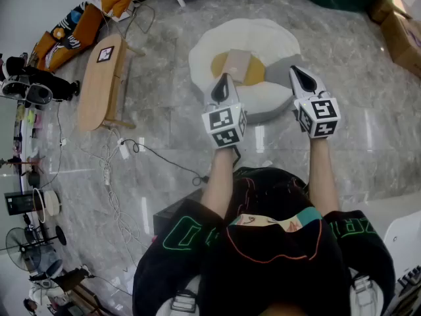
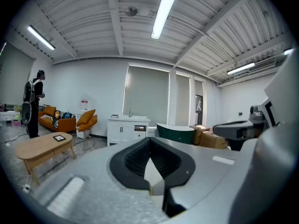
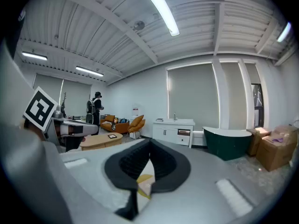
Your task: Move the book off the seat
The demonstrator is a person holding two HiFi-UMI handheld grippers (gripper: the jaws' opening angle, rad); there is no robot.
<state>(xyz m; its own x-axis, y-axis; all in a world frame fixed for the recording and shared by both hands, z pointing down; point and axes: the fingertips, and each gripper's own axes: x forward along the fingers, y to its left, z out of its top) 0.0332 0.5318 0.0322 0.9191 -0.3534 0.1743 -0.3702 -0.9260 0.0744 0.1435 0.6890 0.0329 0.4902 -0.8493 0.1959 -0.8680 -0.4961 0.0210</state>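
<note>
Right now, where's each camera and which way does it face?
Head view: on the person's head, facing steeply down at the seat and book; both forearms, left gripper and right gripper show.
Left gripper view: on the left gripper, facing along its shut jaws across the room; right gripper at right.
Right gripper view: on the right gripper, same direction; shut jaws, left gripper at left.
Both gripper views share the table, cabinet and tub.

Part of seat (image 1: 263,38) behind left claw (image 1: 223,79); cardboard boxes (image 1: 400,25) half off-frame.
</note>
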